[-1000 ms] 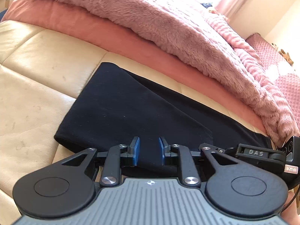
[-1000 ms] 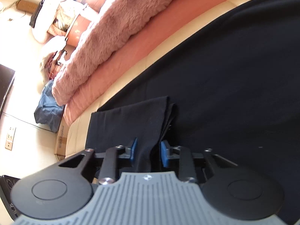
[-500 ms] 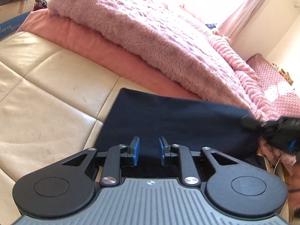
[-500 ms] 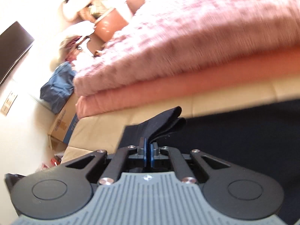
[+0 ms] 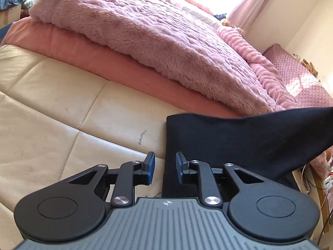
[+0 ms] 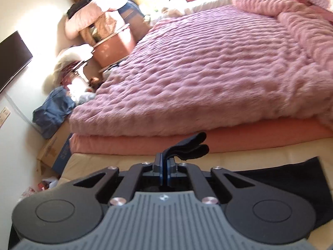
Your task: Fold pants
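The black pants (image 5: pixel 229 141) lie on a cream leather surface (image 5: pixel 52 108), with their far right part lifted off it. My left gripper (image 5: pixel 163 169) is open and empty, low over the pants' left edge. My right gripper (image 6: pixel 165 167) is shut on a bunched black edge of the pants (image 6: pixel 190 146) and holds it up in the air. More of the pants (image 6: pixel 291 185) lies flat at the right of the right wrist view.
A fluffy pink blanket (image 5: pixel 149 35) on a salmon sheet (image 5: pixel 116 66) runs along the far side of the leather surface. In the right wrist view a cardboard box (image 6: pixel 56 152), a blue bundle (image 6: pixel 54 112) and a dark screen (image 6: pixel 10 60) stand at the left.
My right gripper closed on the pants' edge and lifted it up and across. The folded cloth now sits further right in the left wrist view, baring more leather at the left.
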A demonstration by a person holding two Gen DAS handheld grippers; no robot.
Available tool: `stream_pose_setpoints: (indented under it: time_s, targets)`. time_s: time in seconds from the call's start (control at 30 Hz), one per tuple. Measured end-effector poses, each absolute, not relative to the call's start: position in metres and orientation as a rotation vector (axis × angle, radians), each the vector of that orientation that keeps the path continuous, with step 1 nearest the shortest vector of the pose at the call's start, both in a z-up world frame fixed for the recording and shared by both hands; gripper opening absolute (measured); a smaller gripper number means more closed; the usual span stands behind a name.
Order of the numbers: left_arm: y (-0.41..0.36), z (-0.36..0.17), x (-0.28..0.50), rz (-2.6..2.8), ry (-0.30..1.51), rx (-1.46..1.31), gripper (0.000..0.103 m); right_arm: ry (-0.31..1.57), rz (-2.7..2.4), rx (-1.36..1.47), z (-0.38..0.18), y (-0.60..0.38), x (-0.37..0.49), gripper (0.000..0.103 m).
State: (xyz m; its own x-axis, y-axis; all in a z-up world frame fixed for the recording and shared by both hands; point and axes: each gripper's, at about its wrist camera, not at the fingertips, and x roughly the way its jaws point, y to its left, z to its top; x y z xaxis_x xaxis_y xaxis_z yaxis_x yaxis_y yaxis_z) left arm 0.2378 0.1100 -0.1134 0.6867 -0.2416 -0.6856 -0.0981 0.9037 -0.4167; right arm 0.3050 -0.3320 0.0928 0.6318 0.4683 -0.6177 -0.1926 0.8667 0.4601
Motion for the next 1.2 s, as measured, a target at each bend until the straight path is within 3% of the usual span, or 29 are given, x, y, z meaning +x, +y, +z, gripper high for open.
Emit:
stream_pose_setpoints:
  time_s: [0.1, 0.4, 0.53, 0.7, 0.97, 1.1, 1.2]
  targets:
    - [0.098, -0.117, 0.246, -0.099, 0.836, -0.420, 0.023, 0.837, 0.321, 0.379, 0.079, -0.387, 0.304, 0.000]
    - [0.063, -0.139, 0.274, -0.125, 0.932, -0.324, 0.023, 1.030, 0.053, 0.397, -0.077, -0.478, 0.320, 0.000]
    - [0.050, -0.152, 0.285, -0.129, 0.977, -0.284, 0.023, 1.065, 0.019, 0.411, -0.121, -0.489, 0.329, 0.000]
    - [0.044, -0.161, 0.292, -0.122, 1.009, -0.267, 0.023, 1.068, 0.033, 0.373, -0.132, -0.482, 0.337, 0.000]
    - [0.034, -0.154, 0.301, -0.165, 0.985, -0.259, 0.023, 0.775, 0.251, 0.295, -0.045, -0.470, 0.327, 0.000]
    - [0.026, -0.158, 0.306, -0.166, 0.997, -0.247, 0.023, 0.990, 0.034, 0.038, -0.111, -0.468, 0.356, 0.000]
    - [0.025, -0.158, 0.304, -0.171, 1.003, -0.245, 0.023, 1.006, -0.006, 0.049, -0.136, -0.475, 0.360, 0.000]
